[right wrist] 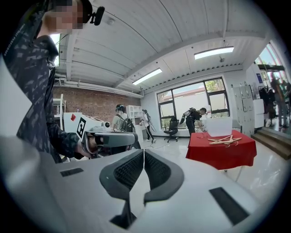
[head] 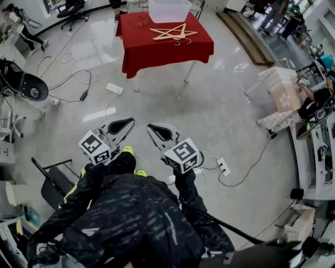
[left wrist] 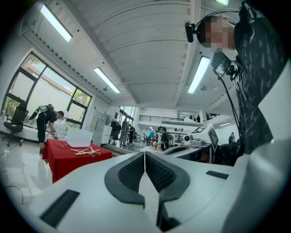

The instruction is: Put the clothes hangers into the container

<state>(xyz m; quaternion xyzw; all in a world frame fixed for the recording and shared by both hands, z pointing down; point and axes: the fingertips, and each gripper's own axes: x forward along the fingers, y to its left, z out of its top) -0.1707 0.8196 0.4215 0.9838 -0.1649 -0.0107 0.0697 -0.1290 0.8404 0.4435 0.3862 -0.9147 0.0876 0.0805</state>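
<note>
A person stands on a glossy floor (head: 220, 110), looking steeply down at two handheld grippers held side by side in front of their body. The left gripper (head: 124, 124) has its two dark ribbed fingers (left wrist: 134, 170) pressed together at the tips, with nothing between them. The right gripper (head: 155, 130) is the same: its fingers (right wrist: 157, 169) are clenched together and empty. The two grippers sit near each other without touching.

Well ahead of both sets of fingertips stands a table draped in a red cloth (head: 167, 52). On the cloth lie several wooden clothes hangers (head: 174, 33), crossed over one another in a loose star-shaped pile. Just beyond the hangers, at the far edge of the table from the fingers, sits a translucent white plastic container (head: 168, 10). Black cables (head: 68, 81) and a white power strip (head: 114, 88) lie on the floor between the fingers and the table, off to the left.
</note>
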